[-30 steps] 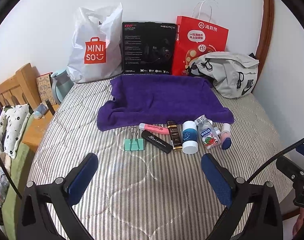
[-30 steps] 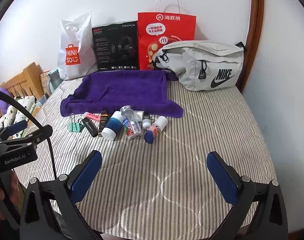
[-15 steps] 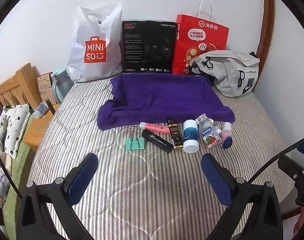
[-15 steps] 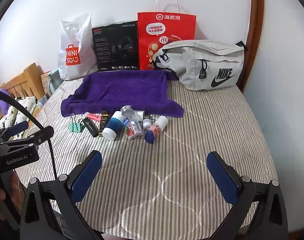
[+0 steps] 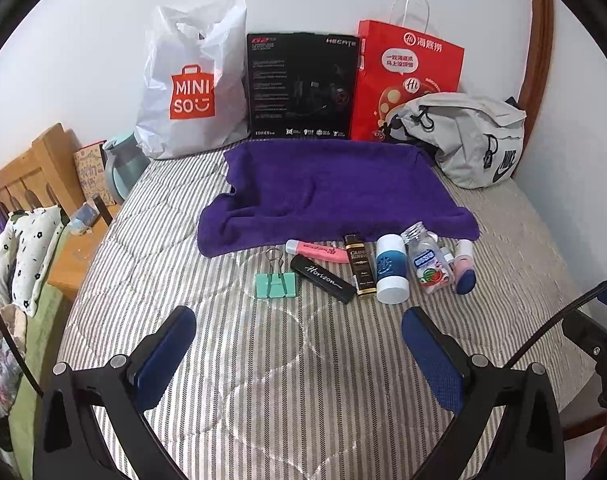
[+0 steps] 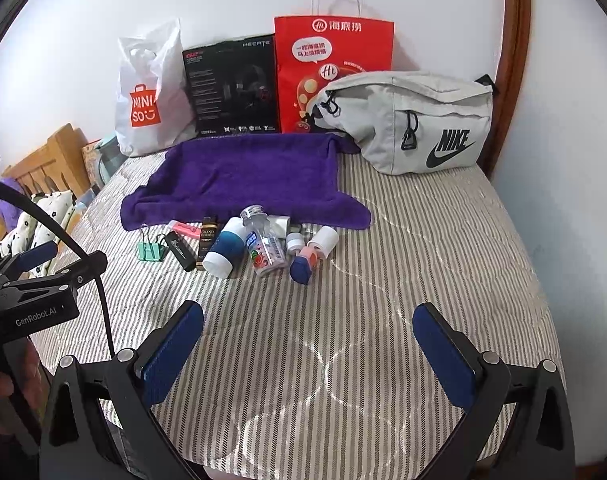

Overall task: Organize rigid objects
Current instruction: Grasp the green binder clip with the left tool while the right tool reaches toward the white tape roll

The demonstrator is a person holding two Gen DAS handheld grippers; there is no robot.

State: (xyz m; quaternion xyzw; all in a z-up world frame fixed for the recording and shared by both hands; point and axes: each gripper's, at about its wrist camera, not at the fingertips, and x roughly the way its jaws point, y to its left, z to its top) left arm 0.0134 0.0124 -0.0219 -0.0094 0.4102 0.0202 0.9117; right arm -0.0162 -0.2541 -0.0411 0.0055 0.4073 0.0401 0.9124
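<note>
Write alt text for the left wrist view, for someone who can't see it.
An open left gripper hovers over a striped bed, facing a row of small items, among them a green binder clip and white-capped bottle, lying before a purple towel.

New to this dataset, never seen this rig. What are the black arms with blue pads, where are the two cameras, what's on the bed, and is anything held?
No robot here: a person holds a two-finger gripper in each hand. Each picture comes from a fisheye camera on one gripper, looking forward along its fingers. The left gripper shows in the left wrist view, the right gripper in the right wrist view. Both are open and hold nothing.

They hover over a striped bed. On it lies a purple towel, and in front of that a row of small items: a green binder clip, a black Horizon case, a pink marker, a dark box, a blue and white bottle, a clear candy bottle and some smaller containers. Bags and a box stand against the wall.
</note>
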